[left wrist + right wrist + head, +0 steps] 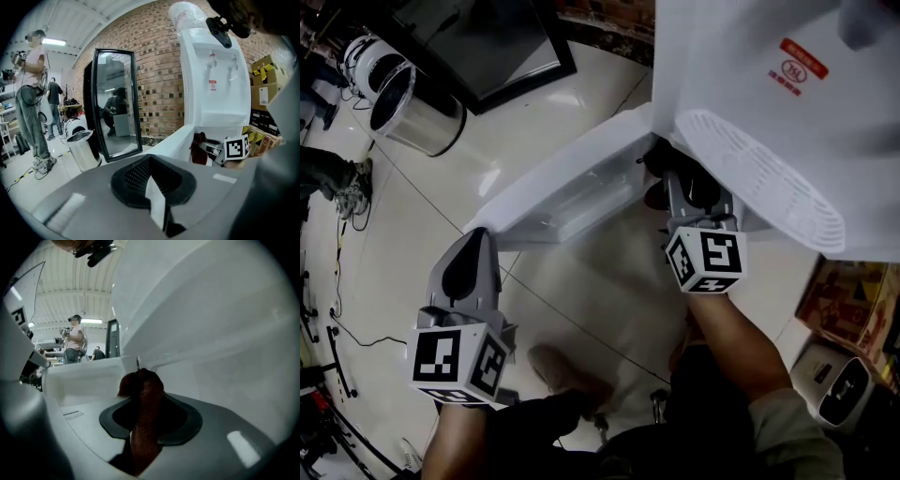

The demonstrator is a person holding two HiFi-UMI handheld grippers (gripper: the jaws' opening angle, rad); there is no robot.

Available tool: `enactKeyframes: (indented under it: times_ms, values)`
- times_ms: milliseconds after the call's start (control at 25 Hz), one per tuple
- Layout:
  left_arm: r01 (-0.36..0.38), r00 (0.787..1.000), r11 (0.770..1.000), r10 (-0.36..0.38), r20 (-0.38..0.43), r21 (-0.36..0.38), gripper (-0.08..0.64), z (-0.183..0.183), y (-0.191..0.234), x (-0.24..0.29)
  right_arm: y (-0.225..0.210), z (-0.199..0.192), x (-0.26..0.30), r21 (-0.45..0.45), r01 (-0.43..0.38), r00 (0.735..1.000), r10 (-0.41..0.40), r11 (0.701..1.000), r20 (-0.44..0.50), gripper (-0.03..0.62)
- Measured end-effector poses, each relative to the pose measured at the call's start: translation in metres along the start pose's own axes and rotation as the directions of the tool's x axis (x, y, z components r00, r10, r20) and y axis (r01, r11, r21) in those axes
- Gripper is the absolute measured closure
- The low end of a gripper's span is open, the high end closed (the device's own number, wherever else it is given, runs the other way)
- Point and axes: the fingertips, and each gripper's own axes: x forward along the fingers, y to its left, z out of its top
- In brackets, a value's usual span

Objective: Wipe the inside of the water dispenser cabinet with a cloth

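The white water dispenser (769, 84) stands at the upper right with its lower cabinet door (572, 192) swung open toward the left. My right gripper (675, 178) reaches into the cabinet opening under the drip tray (773, 183), shut on a dark red cloth (659, 195). In the right gripper view the cloth (146, 399) bunches between the jaws and stands up against the white cabinet wall (215, 338). My left gripper (471, 261) hangs back below the door, shut and empty (157, 199). From the left gripper view the cloth (199, 149) shows at the cabinet mouth.
A steel bin (408, 98) and a black-framed mirror (115, 101) stand left of the dispenser. Cardboard boxes (265, 79) are stacked to its right. People (30, 93) stand at the far left. Cables (337, 309) lie on the tiled floor.
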Motion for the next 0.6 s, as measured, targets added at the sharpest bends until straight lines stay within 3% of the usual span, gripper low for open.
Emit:
enactKeyframes:
  times_ms: [280,600]
  values:
    - [0.030,0.999,0.999,-0.030,0.012,-0.015,0.562,0.004,0.008,0.008,-0.003,-0.042,0.009,-0.117,0.018,0.999,-0.024,0.993,-0.045,0.459]
    - [0.068,0.997,0.998,-0.068,0.024,-0.018,0.561,0.005,0.012,0.011,-0.022,-0.133,0.015,-0.198,0.047,0.955,-0.102,0.979,-0.280,0.459]
